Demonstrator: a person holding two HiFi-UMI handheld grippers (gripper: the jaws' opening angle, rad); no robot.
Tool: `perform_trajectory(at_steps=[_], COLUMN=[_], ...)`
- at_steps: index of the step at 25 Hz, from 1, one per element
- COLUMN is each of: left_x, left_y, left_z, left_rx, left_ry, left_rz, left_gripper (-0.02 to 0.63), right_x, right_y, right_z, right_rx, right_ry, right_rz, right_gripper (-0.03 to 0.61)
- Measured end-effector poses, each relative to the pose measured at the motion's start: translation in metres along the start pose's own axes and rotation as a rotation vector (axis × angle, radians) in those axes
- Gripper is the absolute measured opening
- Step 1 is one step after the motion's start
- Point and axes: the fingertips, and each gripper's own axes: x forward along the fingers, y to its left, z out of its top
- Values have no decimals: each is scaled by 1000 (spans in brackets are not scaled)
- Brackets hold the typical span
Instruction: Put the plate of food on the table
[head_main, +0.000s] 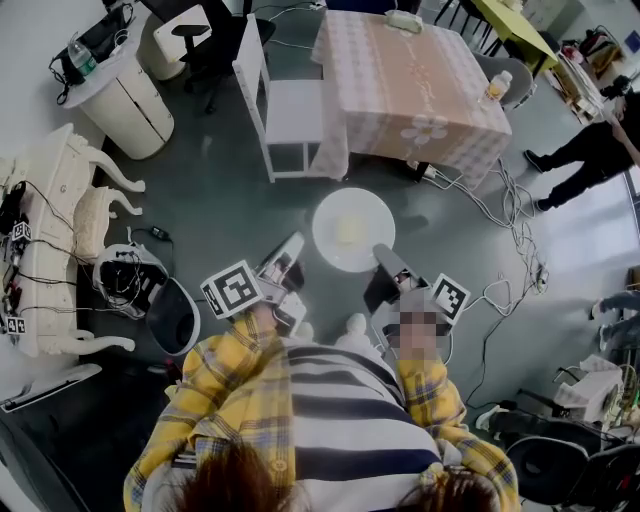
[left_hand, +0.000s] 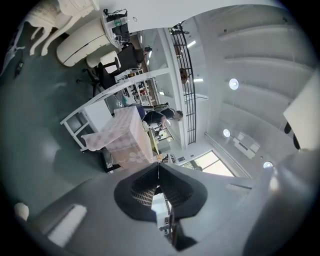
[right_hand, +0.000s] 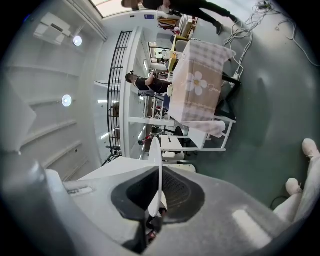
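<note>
The right gripper (right_hand: 160, 172) has its 2 jaws closed on the thin edge of the plate (right_hand: 155, 150). From the right gripper view the plate looks like a flat white blade, seen from the side, poking out past the jaw tips.

The left gripper (left_hand: 158, 167) has its jaws shut almost all the way. Only a thin pale line shows between them, and it looks like the other edge of the plate.

In the head view the plate is round and white, with a wide bare rim. A small pale yellow bit of food (head_main: 350, 231) sits in its middle. The plate is flat and level, up in the air between the 2 grippers, over the grey-green floor (head_main: 230, 200). It is not on the table.

The table (head_main: 400, 70) is a little way beyond the plate. It has a pink checked cloth with 1 white flower on the side that hangs down. A bottle (head_main: 497, 85) stands near its right corner. A white chair (head_main: 290, 110) stands right beside the table on the left. White cables (head_main: 510, 215) lie on the floor to the right.

The person's sleeves (head_main: 225, 375) are yellow checks.
</note>
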Motion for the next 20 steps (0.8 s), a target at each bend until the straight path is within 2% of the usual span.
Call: perform_trajectory(at_steps=[4,9,20], left_x=[-7,-8,34], left_y=[8,25,58], left_z=[15,28,95], left_rx=[43,18,-15], left_ry=[23,21,-29], left_rz=[11,26,32], left_gripper=[-9,-8,-2], right_x=[17,37,117], right_y=[1,3,5], right_z=[-9,-13,23], right_rx=[-1,-4,-34], right_ry=[-10,8,31], right_rz=[3,-5,-17], right_gripper=[6,6,8])
